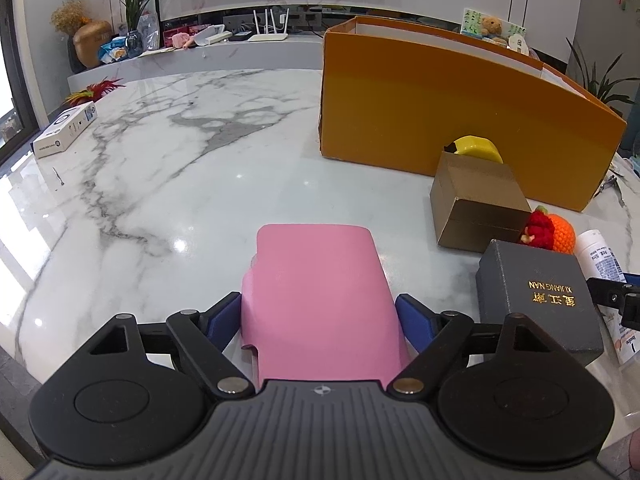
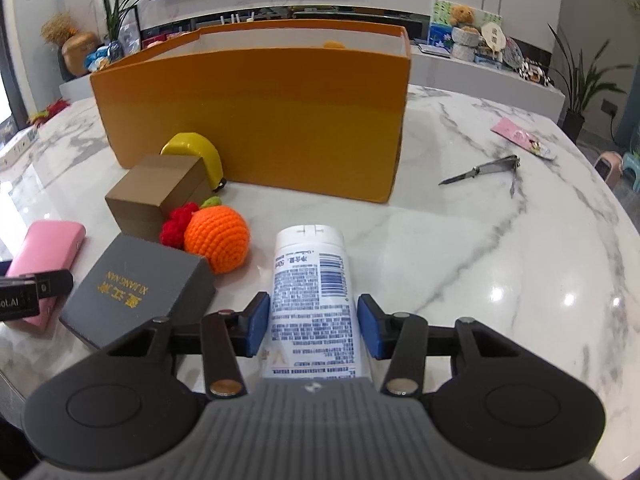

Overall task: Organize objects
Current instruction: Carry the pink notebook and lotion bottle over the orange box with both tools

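Observation:
My left gripper (image 1: 318,316) has its blue pads on both sides of a pink case (image 1: 316,292) that lies on the marble table; the pads touch its edges. My right gripper (image 2: 312,326) has its pads around a white tube (image 2: 310,300) lying on the table, with small gaps on each side. A large orange box (image 2: 256,120) stands open at the back. Beside it lie a brown cardboard box (image 2: 158,196), a yellow tape measure (image 2: 196,152), a crocheted orange and red fruit (image 2: 218,236) and a grey box (image 2: 140,292) with gold letters.
Nail clippers (image 2: 486,172) and a pink card (image 2: 522,136) lie on the right of the table. A white carton (image 1: 66,130) lies at the far left edge. The marble table (image 1: 180,160) has a rounded front edge.

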Available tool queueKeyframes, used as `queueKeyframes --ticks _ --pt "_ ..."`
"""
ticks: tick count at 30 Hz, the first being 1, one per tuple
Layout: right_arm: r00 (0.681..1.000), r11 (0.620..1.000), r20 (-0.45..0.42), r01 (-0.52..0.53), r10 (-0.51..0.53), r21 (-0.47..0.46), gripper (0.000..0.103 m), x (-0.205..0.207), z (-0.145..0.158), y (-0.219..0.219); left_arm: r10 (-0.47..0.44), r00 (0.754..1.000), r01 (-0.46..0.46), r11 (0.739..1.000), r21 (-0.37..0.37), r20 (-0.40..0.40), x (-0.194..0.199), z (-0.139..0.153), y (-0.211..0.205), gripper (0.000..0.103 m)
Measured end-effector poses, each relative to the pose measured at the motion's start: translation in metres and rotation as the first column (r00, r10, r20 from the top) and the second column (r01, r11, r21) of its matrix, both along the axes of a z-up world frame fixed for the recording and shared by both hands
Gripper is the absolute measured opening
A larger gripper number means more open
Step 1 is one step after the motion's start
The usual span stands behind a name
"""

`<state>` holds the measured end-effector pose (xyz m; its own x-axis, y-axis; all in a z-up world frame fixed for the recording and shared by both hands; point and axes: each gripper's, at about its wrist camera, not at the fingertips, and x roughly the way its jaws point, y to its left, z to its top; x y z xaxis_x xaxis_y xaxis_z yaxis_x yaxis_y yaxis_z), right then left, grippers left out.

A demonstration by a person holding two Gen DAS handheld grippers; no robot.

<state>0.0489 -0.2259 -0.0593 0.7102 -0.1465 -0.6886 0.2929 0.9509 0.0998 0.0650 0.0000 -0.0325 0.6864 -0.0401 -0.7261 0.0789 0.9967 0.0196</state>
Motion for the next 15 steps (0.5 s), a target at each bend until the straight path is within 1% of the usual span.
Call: queueKeyframes --ticks 10,15 --pt "0.999 0.999 0.001 0.041 -0.041 0.018 0.050 -0.004 0.013 -0.003 -0.003 1.000 0.003 1.000 -0.004 0.002 0.000 0.006 0.001 0.095" --pt "0.999 0.999 -0.025 0.037 -0.037 0.020 0.049 -0.004 0.011 -0.001 0.003 1.000 -0.003 1.000 -0.010 0.014 0.000 0.011 0.003 0.095"
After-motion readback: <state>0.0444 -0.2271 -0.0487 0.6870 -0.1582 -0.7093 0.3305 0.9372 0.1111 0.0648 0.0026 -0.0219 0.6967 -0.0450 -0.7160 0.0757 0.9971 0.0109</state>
